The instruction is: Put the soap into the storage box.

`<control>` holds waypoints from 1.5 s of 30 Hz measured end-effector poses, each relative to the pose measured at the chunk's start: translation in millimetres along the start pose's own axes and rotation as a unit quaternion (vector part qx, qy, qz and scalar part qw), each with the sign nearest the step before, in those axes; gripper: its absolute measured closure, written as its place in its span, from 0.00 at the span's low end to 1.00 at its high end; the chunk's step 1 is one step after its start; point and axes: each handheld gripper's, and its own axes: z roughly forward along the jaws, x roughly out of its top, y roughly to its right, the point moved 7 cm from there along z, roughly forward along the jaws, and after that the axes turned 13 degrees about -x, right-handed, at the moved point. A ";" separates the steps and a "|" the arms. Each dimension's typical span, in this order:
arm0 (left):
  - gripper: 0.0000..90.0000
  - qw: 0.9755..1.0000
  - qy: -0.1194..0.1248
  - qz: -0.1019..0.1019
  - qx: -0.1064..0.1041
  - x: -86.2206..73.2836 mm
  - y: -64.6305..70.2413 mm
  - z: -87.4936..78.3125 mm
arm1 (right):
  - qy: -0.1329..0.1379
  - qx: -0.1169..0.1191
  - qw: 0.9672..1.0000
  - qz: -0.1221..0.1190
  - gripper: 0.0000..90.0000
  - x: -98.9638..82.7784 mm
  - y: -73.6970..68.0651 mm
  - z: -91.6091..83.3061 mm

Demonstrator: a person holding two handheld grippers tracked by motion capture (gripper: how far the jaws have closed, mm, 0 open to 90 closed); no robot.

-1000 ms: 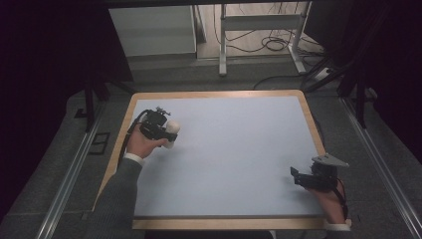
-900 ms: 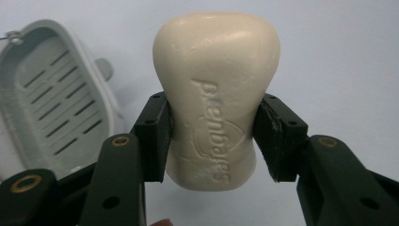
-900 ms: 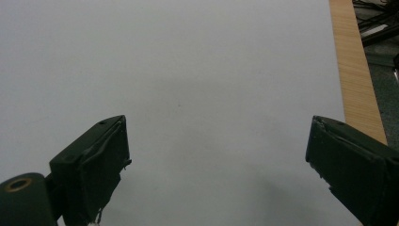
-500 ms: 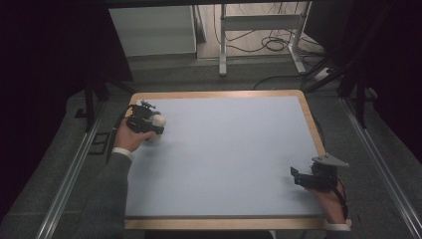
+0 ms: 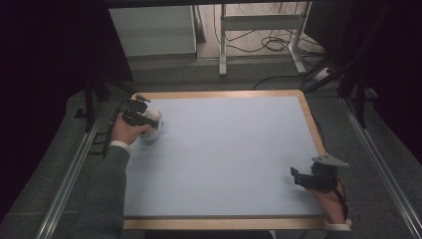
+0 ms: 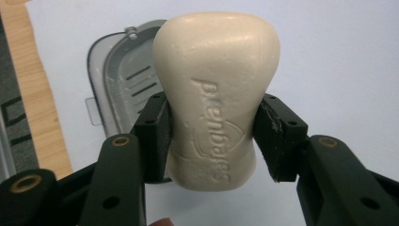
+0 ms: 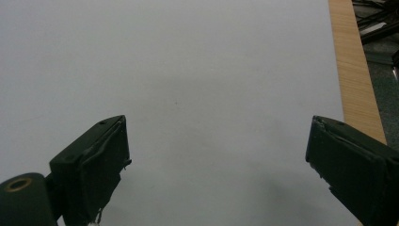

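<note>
Left tongs [image 6: 214, 136] clamped on soap bar [image 6: 216, 89] w/ grey soap dish [image 6: 117, 80] just beyond, prob. its target, while right tongs [image 7: 216, 165] idle, jaws wide apart over bare table [image 7: 188, 70].

Soap dish [image 6: 120, 84] near table's [image 5: 229, 149] left edge

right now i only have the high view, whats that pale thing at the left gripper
Observer: A cream bar of soap, clamped at its waist by the left gripper.
Operator: anything under it
Observer: Yes, a grey soap dish lies on the blue mat behind the bar, with drain slots in its floor.
Operator: and the right one, holding anything
Observer: No. The right gripper has its jaws wide apart with bare mat between them.
</note>
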 end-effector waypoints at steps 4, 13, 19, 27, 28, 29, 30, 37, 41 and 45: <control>0.56 1.000 -0.013 -0.010 0.006 3.5 -9.0 7.7 | 0.001 0.001 1.000 -0.001 0.07 0.2 -0.4 -0.2; 0.55 0.999 -0.025 -0.028 0.030 1.2 -20.6 29.6 | 0.000 0.000 1.000 0.000 0.07 -0.8 1.6 0.5; 0.45 0.999 0.005 -0.027 0.017 5.4 -12.5 31.2 | 0.001 -0.001 1.000 -0.002 0.07 -0.1 0.2 -0.4; 0.38 1.000 0.028 -0.005 -0.001 5.8 4.1 15.5 | 0.001 0.000 1.000 -0.005 0.07 0.1 -1.5 -0.5; 0.38 0.999 0.034 0.000 -0.006 5.1 7.0 11.6 | 0.001 0.000 1.000 -0.005 0.07 0.3 -1.6 -0.8; 0.37 0.999 0.039 0.003 -0.008 4.6 8.6 9.0 | 0.002 0.001 1.000 -0.005 0.07 0.5 -1.5 -1.2; 0.37 0.999 0.045 0.007 -0.011 3.7 10.9 5.7 | 0.002 0.000 1.000 -0.005 0.07 0.5 -1.4 -1.2; 0.32 0.995 0.078 0.039 -0.049 -15.2 31.1 -11.1 | 0.003 0.000 1.000 -0.002 0.07 0.9 -1.6 -1.8; 0.32 0.992 0.091 0.053 -0.071 -33.8 44.4 -14.1 | 0.005 0.001 1.000 -0.005 0.07 2.1 -3.6 -2.8; 0.32 0.989 0.112 0.058 -0.080 -52.8 53.0 -16.1 | 0.005 0.001 1.000 -0.006 0.07 2.4 -5.7 -3.0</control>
